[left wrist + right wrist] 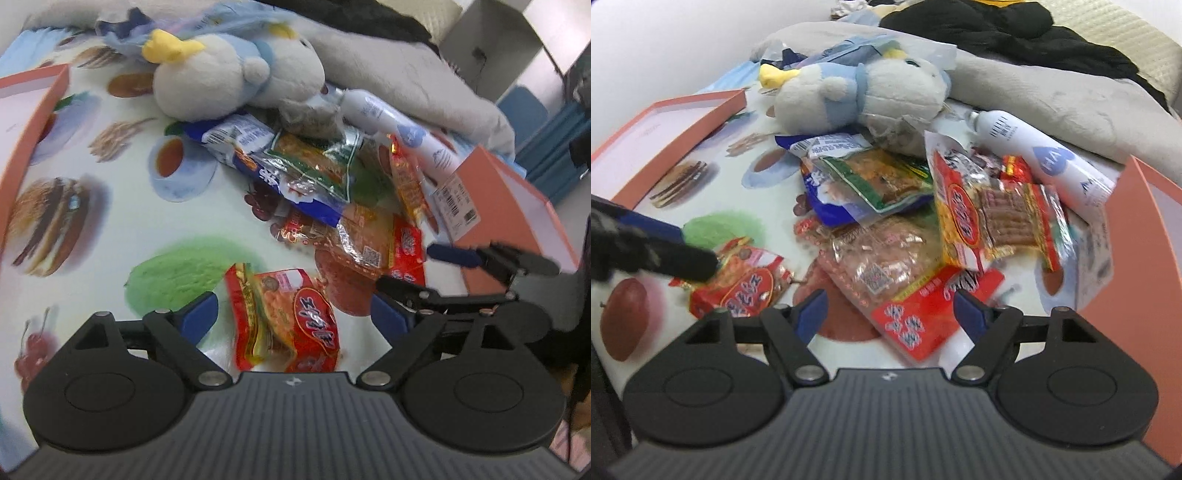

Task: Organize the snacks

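Snack packets lie heaped on a bench [110, 221] covered with a food-print cloth, and both pairs of fingers hang over them, spread apart and holding nothing. Left gripper [291, 314]: its fingers [199, 314] straddle a red-and-yellow snack packet [284, 317] that lies apart from the heap, directly between and just below the pads. The packet's long axis runs roughly along the pointing line, so its narrow width faces the pads, and neither pad appears to touch it. Right gripper [888, 314]: its fingers [967, 314] flank the near corner of a clear-and-red packet [905, 291] at the front of the heap, which lies slantwise across the gap, its far end buried under other packets. The left gripper is thus the better placed for a clean pick; its packet is free on all sides. Beyond both pairs of fingers sit a blue-and-white plush toy [229, 77] and a white tube [399, 129]. An orange box lid [26, 122] lies far to the left and an orange box [517, 206] close on the right, either a likely destination.
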`<state>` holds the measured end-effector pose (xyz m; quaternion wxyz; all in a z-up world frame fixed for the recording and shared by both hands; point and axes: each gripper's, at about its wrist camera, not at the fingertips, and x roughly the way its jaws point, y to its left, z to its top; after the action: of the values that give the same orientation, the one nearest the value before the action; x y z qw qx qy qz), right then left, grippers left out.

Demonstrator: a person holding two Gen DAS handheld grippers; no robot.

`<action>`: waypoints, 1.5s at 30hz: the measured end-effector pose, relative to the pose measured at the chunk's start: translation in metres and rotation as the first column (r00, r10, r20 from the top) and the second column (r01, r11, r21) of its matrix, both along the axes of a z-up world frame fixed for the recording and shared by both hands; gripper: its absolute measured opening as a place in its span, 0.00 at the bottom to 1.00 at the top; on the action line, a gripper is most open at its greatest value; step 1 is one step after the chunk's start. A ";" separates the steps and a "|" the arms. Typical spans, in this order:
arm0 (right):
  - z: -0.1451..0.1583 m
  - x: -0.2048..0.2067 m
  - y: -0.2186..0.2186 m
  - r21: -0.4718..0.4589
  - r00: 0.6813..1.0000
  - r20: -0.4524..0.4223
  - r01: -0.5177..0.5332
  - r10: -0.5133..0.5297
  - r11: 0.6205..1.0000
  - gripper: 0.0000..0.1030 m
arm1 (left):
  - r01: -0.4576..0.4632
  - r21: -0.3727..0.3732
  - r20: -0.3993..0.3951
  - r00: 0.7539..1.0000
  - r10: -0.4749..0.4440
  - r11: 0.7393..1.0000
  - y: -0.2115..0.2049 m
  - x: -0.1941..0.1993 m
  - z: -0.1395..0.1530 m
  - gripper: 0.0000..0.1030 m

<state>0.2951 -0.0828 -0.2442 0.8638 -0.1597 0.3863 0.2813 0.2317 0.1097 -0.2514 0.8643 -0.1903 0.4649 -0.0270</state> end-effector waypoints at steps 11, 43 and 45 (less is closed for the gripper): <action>-0.025 0.020 0.002 0.021 0.994 -0.103 -0.027 0.029 0.999 0.72 | 0.102 0.146 -0.055 0.994 -0.095 0.984 -0.021 0.024 -0.020 0.78; 0.019 0.013 0.003 0.093 0.991 -0.118 -0.050 0.061 0.994 0.46 | 0.031 0.069 0.077 0.996 -0.036 0.997 -0.003 -0.021 0.001 0.69; 0.018 0.028 0.007 0.103 0.985 -0.155 -0.063 0.079 0.993 0.47 | 0.052 0.071 0.074 0.996 -0.057 0.996 -0.006 -0.020 -0.001 0.74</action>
<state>0.3232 -0.0755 -0.2263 0.8266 -0.1079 0.4335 0.3423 0.2112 0.1035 -0.2521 0.8863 -0.1464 0.4374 -0.0418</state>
